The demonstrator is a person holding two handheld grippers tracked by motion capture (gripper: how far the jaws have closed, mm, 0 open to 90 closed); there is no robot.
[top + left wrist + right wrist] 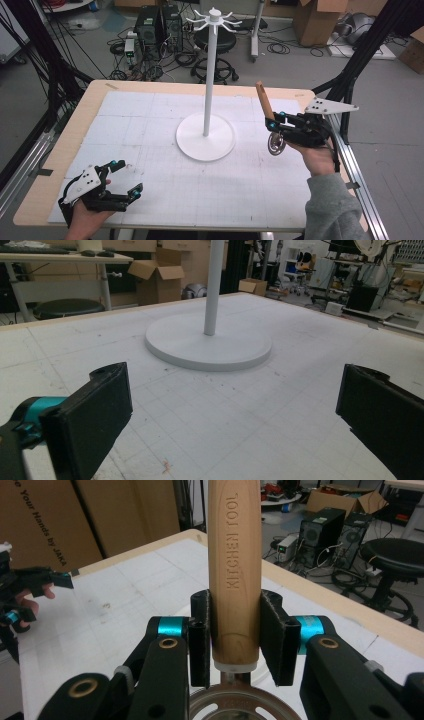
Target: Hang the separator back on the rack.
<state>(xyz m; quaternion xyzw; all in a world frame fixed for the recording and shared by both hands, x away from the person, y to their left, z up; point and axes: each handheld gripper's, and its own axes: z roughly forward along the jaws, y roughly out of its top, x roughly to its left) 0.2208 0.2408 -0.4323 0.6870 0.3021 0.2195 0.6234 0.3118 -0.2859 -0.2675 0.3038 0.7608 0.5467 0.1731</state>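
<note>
A kitchen tool with a wooden handle and a round metal head hangs above the right side of the table. My right gripper is shut on the lower end of the handle, which stands upright and reads "KITCHEN TOOL"; the metal head sits just below the jaws. A white hook stand rises from its round base at the table's middle, left of the tool. My left gripper rests open near the front left corner with nothing between its jaws, facing the stand's base.
A white gridded mat covers the wooden table. Black frame posts stand at both sides and a metal rail runs along the right edge. Computer towers, a stool, boxes and cables lie on the floor beyond.
</note>
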